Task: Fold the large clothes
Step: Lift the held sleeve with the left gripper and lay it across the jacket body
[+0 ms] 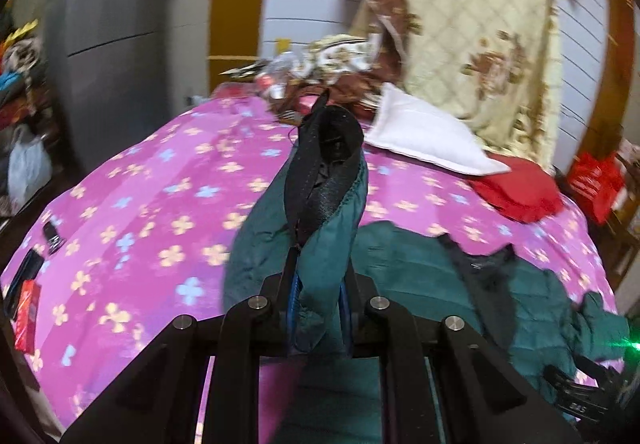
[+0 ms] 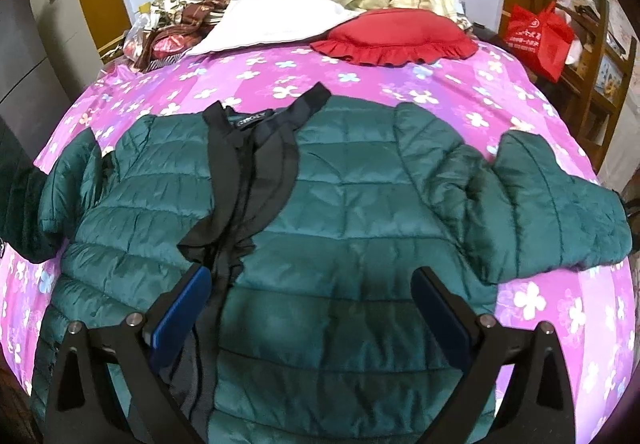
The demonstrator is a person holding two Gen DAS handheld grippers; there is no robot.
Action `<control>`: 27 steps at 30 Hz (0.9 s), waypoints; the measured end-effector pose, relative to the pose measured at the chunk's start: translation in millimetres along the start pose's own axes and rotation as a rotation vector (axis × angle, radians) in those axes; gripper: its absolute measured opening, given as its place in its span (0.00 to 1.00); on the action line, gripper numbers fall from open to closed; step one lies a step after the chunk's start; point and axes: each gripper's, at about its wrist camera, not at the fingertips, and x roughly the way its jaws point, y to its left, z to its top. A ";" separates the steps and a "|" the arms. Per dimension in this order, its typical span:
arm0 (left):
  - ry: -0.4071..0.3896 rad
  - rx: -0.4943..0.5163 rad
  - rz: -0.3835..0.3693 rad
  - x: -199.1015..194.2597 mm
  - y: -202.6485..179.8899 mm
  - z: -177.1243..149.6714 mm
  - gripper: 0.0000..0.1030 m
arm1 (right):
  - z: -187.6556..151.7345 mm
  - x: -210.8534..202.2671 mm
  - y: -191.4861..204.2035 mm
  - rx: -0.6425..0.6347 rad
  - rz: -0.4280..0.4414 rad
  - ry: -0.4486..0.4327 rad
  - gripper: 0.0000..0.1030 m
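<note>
Black-framed left gripper [image 1: 320, 300] sits nearest the lens, fingers pinching a bunched teal sleeve [image 1: 320, 228] w/ black cuff lining, lifted off the bed. Right gripper [image 2: 312, 308] hovers over the jacket body, blue-padded fingers [image 2: 182, 308] spread wide, nothing between them.

Dark-teal quilted puffer jacket [image 2: 340, 204] lies front-up on the pink floral bedsheet [image 2: 540, 308], black-lined zip placket open, other sleeve splayed out toward the bed's edge. White pillow [image 2: 276, 24] and red ruffled cushion [image 2: 396, 38] sit beyond the collar, apart from it.

Risks, as I judge:
- Nylon shell looks slippery; sleeve could slide out of the pinch mid-swing.
- W/ right gripper not pressing the torso, pulling the sleeve across may drag the whole jacket, skewing the fold.
- Puffy fill may spring back, so the sleeve won't stay flat.
- Open placket could crease under the sleeve.
</note>
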 end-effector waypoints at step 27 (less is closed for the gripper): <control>0.230 0.228 -0.180 69.0 -196.0 -78.5 0.00 | 10.9 12.5 -77.5 0.063 -0.102 0.010 0.99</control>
